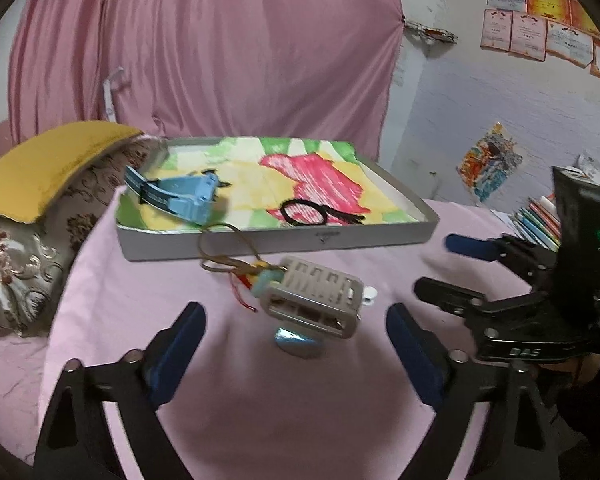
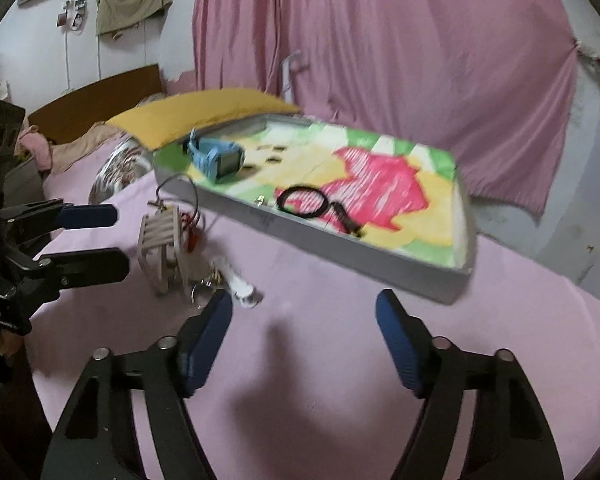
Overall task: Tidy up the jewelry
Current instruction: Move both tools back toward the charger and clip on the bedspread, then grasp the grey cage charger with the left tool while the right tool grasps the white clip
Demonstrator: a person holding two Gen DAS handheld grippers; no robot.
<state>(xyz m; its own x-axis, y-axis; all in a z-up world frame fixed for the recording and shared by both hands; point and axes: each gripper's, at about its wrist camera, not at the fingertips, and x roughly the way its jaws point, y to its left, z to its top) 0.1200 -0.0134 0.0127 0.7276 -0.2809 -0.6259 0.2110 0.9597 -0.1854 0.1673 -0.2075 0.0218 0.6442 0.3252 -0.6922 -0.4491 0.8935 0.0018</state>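
Two handheld grippers hover over a pink cloth [image 1: 260, 400] with nothing between their blue pads, the sorting of loose jewelry into a shallow box only partly done. Nearest the left wrist camera, the left gripper [image 1: 296, 344] stands wide and empty, its fingers framing a small silver disc [image 1: 296, 342] at 12 o'clock, with a pale slatted clip [image 1: 314, 296] just beyond it. A tangle of brown cord and beads [image 1: 236, 264] trails from the clip's far end toward 11 o'clock, touching or nearly touching the box wall. A small white piece [image 1: 370, 294] lies just beside the clip at 1 o'clock. The right gripper [image 2: 304, 328], seen in its own camera, is moderately open and also empty; the same white piece sits near its left fingertip [image 2: 216, 316] at about 11 o'clock, though blur makes the exact gap hard to judge.

Farther off, the grey box [image 1: 284, 240], lined with a paper coloured pink, yellow and green, already holds a blue watch [image 1: 180, 196] at its far left and a black hair tie [image 1: 304, 212] near its front wall. A yellow cushion [image 1: 48, 160] and a pink curtain [image 1: 204, 40] close the background.

The step in hand appears to be the approach to the loose pile in front of the box. The next move likely calls for lowering one gripper squarely over a single item, closing firmly without snagging the cord, and lifting it over the front wall into a bare part of the lining.
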